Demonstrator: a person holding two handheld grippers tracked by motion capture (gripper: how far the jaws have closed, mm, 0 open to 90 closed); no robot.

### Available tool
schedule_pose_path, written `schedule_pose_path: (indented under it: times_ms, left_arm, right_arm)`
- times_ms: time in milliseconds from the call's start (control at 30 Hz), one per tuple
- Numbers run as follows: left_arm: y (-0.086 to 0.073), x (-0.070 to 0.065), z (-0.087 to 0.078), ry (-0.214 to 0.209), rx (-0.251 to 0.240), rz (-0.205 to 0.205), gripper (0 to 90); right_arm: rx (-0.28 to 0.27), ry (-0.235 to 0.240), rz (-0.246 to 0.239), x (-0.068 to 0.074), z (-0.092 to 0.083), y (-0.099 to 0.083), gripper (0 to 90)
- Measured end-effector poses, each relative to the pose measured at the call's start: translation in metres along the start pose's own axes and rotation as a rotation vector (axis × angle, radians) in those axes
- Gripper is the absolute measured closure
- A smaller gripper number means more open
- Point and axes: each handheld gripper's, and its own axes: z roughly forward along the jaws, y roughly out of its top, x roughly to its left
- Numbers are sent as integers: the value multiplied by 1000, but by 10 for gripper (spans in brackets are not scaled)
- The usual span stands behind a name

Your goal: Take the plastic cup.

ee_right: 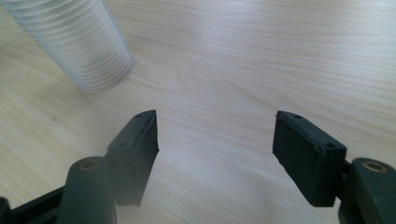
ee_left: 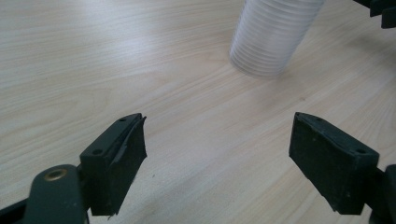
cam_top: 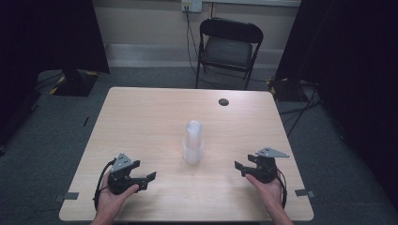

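Observation:
A stack of clear plastic cups (cam_top: 193,142) stands upside down in the middle of the light wooden table (cam_top: 141,117). My left gripper (cam_top: 151,177) rests near the front left of the table, held in a hand, jaws apart with nothing between them. In the left gripper view the cup stack (ee_left: 273,35) is ahead and to the right of my gripper (ee_left: 217,158). My right gripper (cam_top: 238,168) is at the front right, open and empty, pointing toward the cups. In the right gripper view the stack (ee_right: 74,39) lies ahead at upper left of my gripper (ee_right: 215,149).
A small dark round spot (cam_top: 224,101) marks the table's far side. A black folding chair (cam_top: 227,47) stands beyond the table. Dark curtains hang at both sides. Tape marks (cam_top: 304,192) sit by the front corners.

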Motion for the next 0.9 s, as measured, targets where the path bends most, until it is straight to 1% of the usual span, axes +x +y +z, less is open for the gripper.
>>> schedule_pose_path:
  times_ms: [67, 100, 133, 167, 200, 233, 267, 300, 333, 367, 400, 433, 467, 500, 533, 567, 633, 667, 700, 800, 833, 867, 900]
  left_arm:
    - [0, 0, 0, 2, 0, -1, 187]
    - [0, 1, 0, 6, -3, 2, 187]
    - [0, 1, 1, 9, -2, 4, 187]
    - [1, 1, 3, 12, 4, 2, 187]
    - [1, 1, 3, 12, 4, 2, 187]
    - [1, 1, 3, 13, 9, 5, 187]
    - [1, 1, 5, 16, 10, 2, 187]
    - [1, 1, 6, 16, 9, -5, 187]
    - [1, 1, 6, 16, 9, -5, 187]
    - [2, 0, 7, 17, 7, -7, 186]
    - [2, 0, 7, 17, 7, -7, 187]
    - [2, 0, 7, 13, 7, -7, 187]
    - [2, -1, 6, 8, 8, -5, 187]
    - [2, -1, 6, 8, 8, -5, 186]
    - [1, -1, 6, 3, 8, -3, 186]
    - [1, -2, 5, 0, 18, 3, 174]
    - [0, -3, 5, 0, 22, -3, 166]
    - [0, -3, 3, 2, 23, 0, 159]
    - [-1, -4, 2, -1, 23, 4, 159]
    - [-2, -4, 1, -1, 16, 1, 160]
    - [-1, -3, 1, 4, 17, 5, 168]
    - [-1, -3, 1, 4, 17, 5, 169]
    - [-1, -3, 1, 6, 17, 1, 169]
  right_arm:
    - [1, 7, 2, 0, 0, 0, 302]
    - [-6, 23, 1, 0, -2, 0, 321]
    - [-6, 23, 1, 0, -2, 0, 321]
    - [-20, 23, -24, 2, -3, 0, 365]
    - [-20, 23, -24, 2, -3, 0, 365]
    - [-33, 9, -44, 4, -4, 0, 382]
    - [-41, 9, -57, 6, -4, 1, 377]
    - [-48, 32, -59, 8, -3, 2, 379]
    - [-48, 32, -59, 8, -3, 2, 379]
    - [-41, 61, -53, 9, -2, 2, 381]
    - [-41, 61, -53, 9, -2, 2, 381]
    - [-47, 87, -57, 12, -3, 3, 382]
    - [-46, 99, -61, 14, -3, 3, 382]
    - [-46, 99, -61, 14, -3, 3, 382]
    - [-45, 113, -60, 16, -4, 4, 380]
    - [-49, 123, -75, 21, -4, 6, 365]
    - [-53, 132, -79, 23, -4, 7, 360]
    - [-60, 137, -80, 25, -5, 9, 360]
    - [-64, 158, -86, 30, -5, 12, 357]
    - [-73, 167, -89, 34, -6, 14, 358]
    - [-74, 169, -117, 38, -6, 18, 370]
    - [-74, 169, -117, 38, -6, 18, 370]
    - [-81, 169, -119, 40, -5, 21, 361]
